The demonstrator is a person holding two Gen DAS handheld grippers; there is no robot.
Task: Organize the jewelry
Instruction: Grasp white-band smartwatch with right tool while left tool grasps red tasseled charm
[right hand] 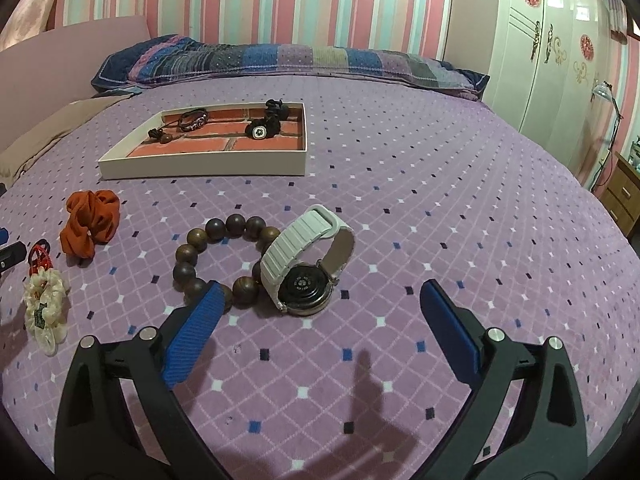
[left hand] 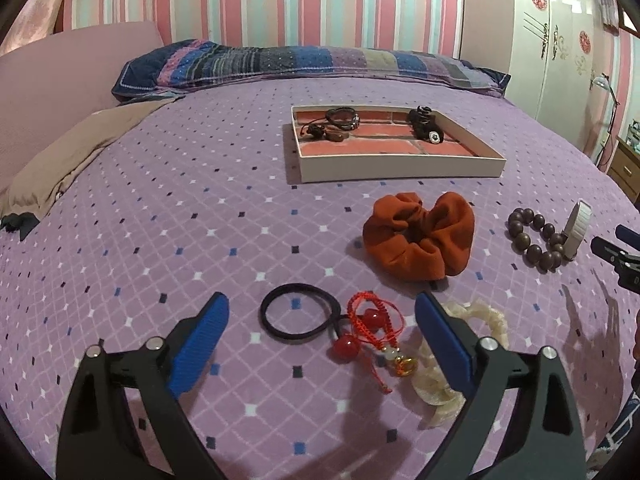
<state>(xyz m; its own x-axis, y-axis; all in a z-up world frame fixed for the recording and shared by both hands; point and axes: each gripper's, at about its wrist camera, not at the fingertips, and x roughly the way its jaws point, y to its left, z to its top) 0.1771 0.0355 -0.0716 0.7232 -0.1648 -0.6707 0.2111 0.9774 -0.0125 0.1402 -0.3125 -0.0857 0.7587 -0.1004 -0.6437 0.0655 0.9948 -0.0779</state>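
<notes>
A white tray (left hand: 400,168) with a brick-print floor lies on the bed and holds several dark pieces; it also shows in the right wrist view (right hand: 200,166). My left gripper (left hand: 322,312) is open above a black hair tie with red beads (left hand: 296,316) and a red cord bracelet (left hand: 372,316); a cream scrunchie (left hand: 476,320) lies by its right finger. My right gripper (right hand: 320,300) is open just before a white-strapped watch (right hand: 304,264) and a brown bead bracelet (right hand: 216,256). An orange scrunchie (left hand: 420,236) lies between.
The purple patterned bedspread (right hand: 440,208) covers the bed. A patchwork pillow (left hand: 280,64) lies at the far edge. A tan cloth (left hand: 72,160) lies at the left. A white wardrobe (right hand: 552,40) and a wooden drawer unit (right hand: 624,192) stand at the right.
</notes>
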